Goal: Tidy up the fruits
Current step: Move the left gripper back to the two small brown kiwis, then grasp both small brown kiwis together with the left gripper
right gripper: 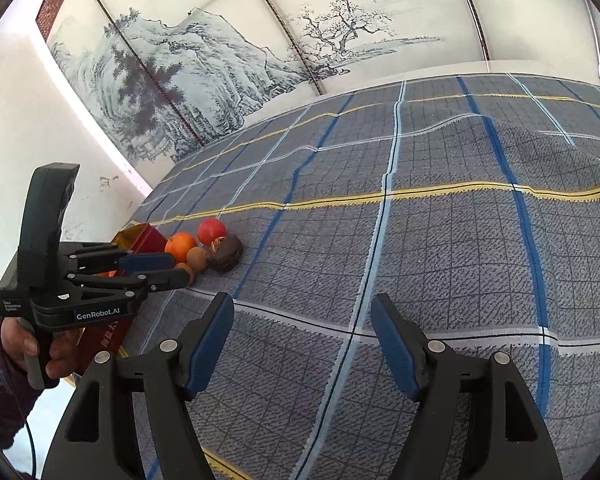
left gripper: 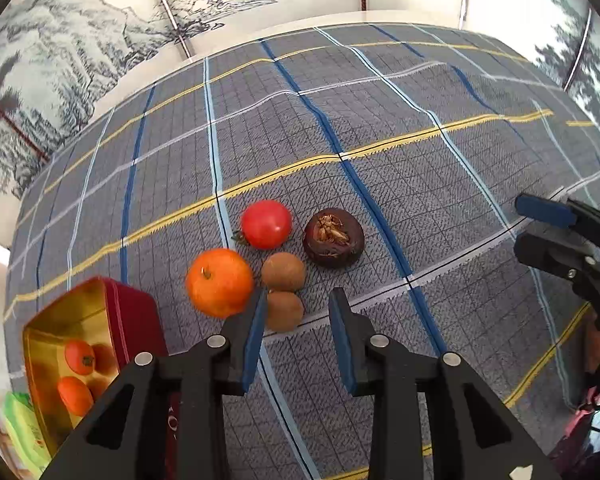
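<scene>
On the plaid cloth lie an orange (left gripper: 219, 282), a red tomato (left gripper: 266, 224), a dark mangosteen (left gripper: 333, 238) and two brown round fruits, one farther (left gripper: 283, 271) and one nearer (left gripper: 285, 311). My left gripper (left gripper: 298, 304) is open just above the nearer brown fruit, its left finger beside the orange. A red tin with a gold inside (left gripper: 74, 320) at the lower left holds several small orange fruits (left gripper: 80, 357). My right gripper (right gripper: 302, 312) is open and empty over bare cloth, far right of the fruits (right gripper: 204, 246). It also shows in the left wrist view (left gripper: 540, 224).
The cloth (left gripper: 380, 140) covers the table and has a raised fold at the back. Painted wall panels (right gripper: 260, 40) stand behind. A green packet (left gripper: 22, 428) lies by the tin at the table's left edge.
</scene>
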Motion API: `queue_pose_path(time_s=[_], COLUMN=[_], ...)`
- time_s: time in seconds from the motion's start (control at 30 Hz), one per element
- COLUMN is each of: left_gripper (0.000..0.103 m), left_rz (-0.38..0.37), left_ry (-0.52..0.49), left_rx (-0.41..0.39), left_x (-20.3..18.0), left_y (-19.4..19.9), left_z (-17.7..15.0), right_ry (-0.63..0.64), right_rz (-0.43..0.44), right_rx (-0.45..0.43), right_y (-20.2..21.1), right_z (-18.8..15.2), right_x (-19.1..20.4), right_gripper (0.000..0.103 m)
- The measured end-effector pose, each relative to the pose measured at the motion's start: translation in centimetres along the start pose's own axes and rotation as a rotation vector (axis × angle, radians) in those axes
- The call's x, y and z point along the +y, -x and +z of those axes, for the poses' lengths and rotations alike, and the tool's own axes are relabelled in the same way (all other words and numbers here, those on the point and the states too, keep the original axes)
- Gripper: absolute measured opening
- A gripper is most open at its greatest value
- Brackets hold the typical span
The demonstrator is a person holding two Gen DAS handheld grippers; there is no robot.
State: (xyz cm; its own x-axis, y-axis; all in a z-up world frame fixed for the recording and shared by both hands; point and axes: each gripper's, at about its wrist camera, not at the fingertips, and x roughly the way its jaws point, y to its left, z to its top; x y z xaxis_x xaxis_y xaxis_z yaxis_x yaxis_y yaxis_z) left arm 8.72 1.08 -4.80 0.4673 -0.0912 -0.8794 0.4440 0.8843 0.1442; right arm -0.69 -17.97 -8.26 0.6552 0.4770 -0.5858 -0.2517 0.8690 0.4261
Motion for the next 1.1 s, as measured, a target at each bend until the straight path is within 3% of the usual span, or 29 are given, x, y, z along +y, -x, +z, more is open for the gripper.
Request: queue_pose_path(time_s=[0.17,0.3,0.33,0.37,0.5,0.63,0.8,1.03,1.1], left_gripper=[0.032,0.030,0.026,0.022,0.022,0.028,0.035,0.034,0.027], left_rz=[-0.010,-0.121,-0.127,-0.124,-0.129,-0.105,-0.165,-0.168,-0.158], left_ry=[-0.001,0.063,0.080,0.084,0.138,0.158,0.208,0.242,0.246], left_rx=[0.002,0.070,0.047,0.043,0.032,0.027,0.024,0.037,0.029], left_x=[0.2,0.9,1.1,1.0,1.5,2.0,3.0,2.9,2.8], left_y=[-0.5,-2.1,-2.0,-2.1,-2.2,-1.8,-1.7,-2.6,-2.6], left_z=[0.4,0.2,0.0,-0.1,-0.4,-0.2,0.0,0.5,0.5], right_ry=[-0.008,-0.008,-0.010,-0.013,-0.021,-0.021,-0.023,-0.025,-0.027], right_rz=[0.002,0.002,0.001,0.001,0.000,-0.002,-0.001,0.004,0.005], right_rx=[-0.001,-0.001,-0.002,-0.002,0.002,0.002,0.005,0.011,0.011], right_y=[-0.1,-0.1,-0.1,-0.1,-0.2,-0.2,-0.3,-0.4,-0.4], right_z=[0.1,0.2,0.2,0.1,0.2,0.2,0.2,0.3,0.3], right_x=[-0.2,-0.3,-0.4,-0.4,-0.6,-0.5,-0.7,-0.8,-0.9], right_gripper=[0.073,0.074,0.074,0.075,0.076,0.077,0.077,0.078,0.078])
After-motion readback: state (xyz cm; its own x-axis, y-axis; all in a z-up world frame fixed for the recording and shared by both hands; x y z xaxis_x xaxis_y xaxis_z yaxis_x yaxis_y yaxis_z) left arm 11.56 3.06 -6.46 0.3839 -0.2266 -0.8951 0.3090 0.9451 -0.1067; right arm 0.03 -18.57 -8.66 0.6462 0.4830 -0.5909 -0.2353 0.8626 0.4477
